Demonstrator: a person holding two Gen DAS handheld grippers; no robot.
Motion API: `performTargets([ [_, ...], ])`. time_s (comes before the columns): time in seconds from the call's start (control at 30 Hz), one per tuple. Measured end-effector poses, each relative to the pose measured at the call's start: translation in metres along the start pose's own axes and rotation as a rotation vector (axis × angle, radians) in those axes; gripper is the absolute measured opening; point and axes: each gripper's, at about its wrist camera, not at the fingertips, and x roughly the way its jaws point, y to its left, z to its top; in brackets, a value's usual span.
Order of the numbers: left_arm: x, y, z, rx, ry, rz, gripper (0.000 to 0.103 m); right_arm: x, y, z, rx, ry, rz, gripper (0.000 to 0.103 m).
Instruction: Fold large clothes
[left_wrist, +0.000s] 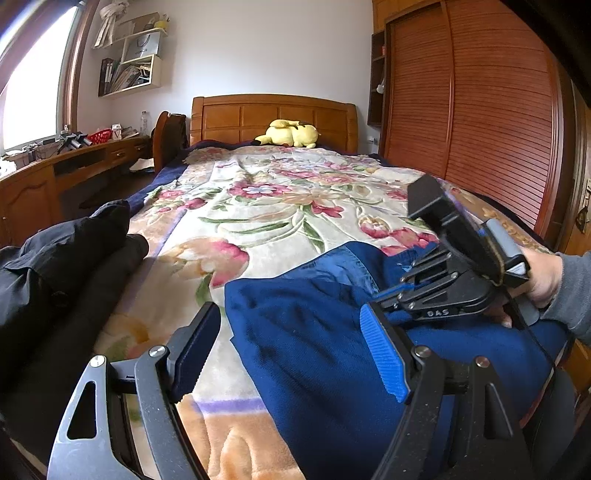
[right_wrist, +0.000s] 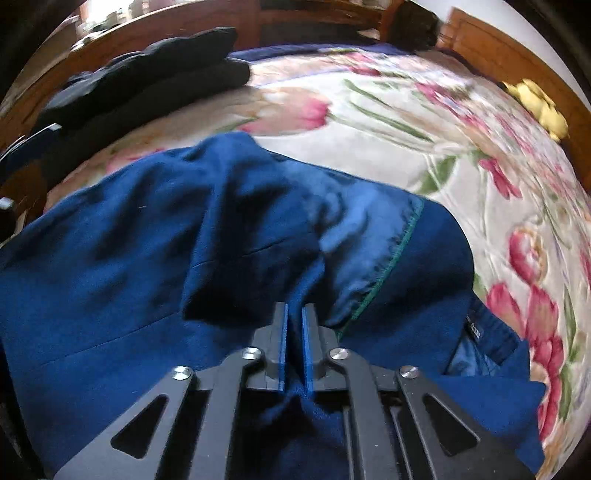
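From my left wrist, my left claw (left_wrist: 291, 354) stands wide with nothing pressed between its pads; the blue garment (left_wrist: 317, 343) lies on the bed (left_wrist: 258, 206), its near edge running in under my right-hand finger at about 4 o'clock, while the left finger hangs over bare floral blanket at 8 o'clock. I judge I am holding this claw open and ready beside the cloth, waiting for a corner to take. At 2 o'clock my right claw (left_wrist: 388, 301) dips down into the same garment, a hand (left_wrist: 543, 280) behind it. A heap of black clothes (left_wrist: 66, 266) sits at 9 o'clock, set aside, and a yellow plush toy (left_wrist: 290, 133) lies at 12 by the headboard. From my right wrist, my right claw (right_wrist: 294, 325) is pinched narrow on a ridge of the blue garment (right_wrist: 147, 251), which fills the view from 9 through 3 o'clock; cloth bunches toward the pads, I judge to lift a fold.
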Motion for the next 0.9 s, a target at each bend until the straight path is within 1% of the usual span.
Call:
performTargets([
  [0.07,0.0,0.0,0.0,-0.002,0.0,0.001,0.079,-0.012,0.003,0.003,-0.017,-0.046,-0.032,0.004],
  [0.13,0.0,0.0,0.0,-0.003,-0.001,0.002,0.079,-0.024,0.002,0.01,-0.017,-0.099,-0.095,0.004],
  [0.3,0.0,-0.001,0.0,-0.002,-0.004,0.005,0.079,-0.041,-0.015,0.038,0.048,-0.223,-0.246,0.003],
  [0.4,0.001,-0.001,0.0,0.0,0.0,0.008,0.079,-0.035,-0.018,0.051,0.058,-0.247,-0.329,0.004],
  [0.43,0.001,-0.001,0.0,0.0,0.001,0.009,0.079,-0.03,-0.019,0.054,0.068,-0.241,-0.338,0.004],
  [0.47,0.001,-0.001,0.0,-0.001,0.001,0.009,0.079,-0.021,-0.021,0.056,0.081,-0.223,-0.337,0.007],
  [0.5,0.0,-0.001,0.0,-0.001,0.002,0.009,0.079,-0.016,-0.024,0.057,0.098,-0.191,-0.336,0.018],
  [0.53,0.0,-0.001,-0.001,-0.002,0.003,0.007,0.079,-0.016,-0.027,0.056,0.116,-0.17,-0.331,0.034],
  [0.57,0.0,-0.002,-0.001,0.0,0.002,0.006,0.079,-0.019,-0.032,0.055,0.137,-0.17,-0.314,0.043],
  [0.6,0.0,-0.002,-0.001,0.001,0.002,0.005,0.079,-0.024,-0.036,0.053,0.148,-0.18,-0.306,0.055],
  [0.63,-0.001,-0.003,-0.002,0.005,0.002,0.004,0.079,-0.035,-0.041,0.048,0.155,-0.191,-0.319,0.057],
  [0.67,-0.001,-0.003,-0.002,0.007,0.001,0.004,0.079,-0.044,-0.046,0.043,0.166,-0.195,-0.335,0.058],
  [0.77,-0.001,-0.003,-0.003,0.01,0.002,0.004,0.079,-0.077,-0.072,0.012,0.232,-0.193,-0.361,0.058],
  [0.83,-0.002,-0.004,-0.004,0.01,0.004,0.006,0.079,-0.094,-0.086,-0.013,0.258,-0.169,-0.396,0.058],
  [0.9,-0.003,-0.003,-0.005,0.009,0.003,0.006,0.079,-0.104,-0.104,-0.044,0.307,-0.128,-0.436,0.058],
])
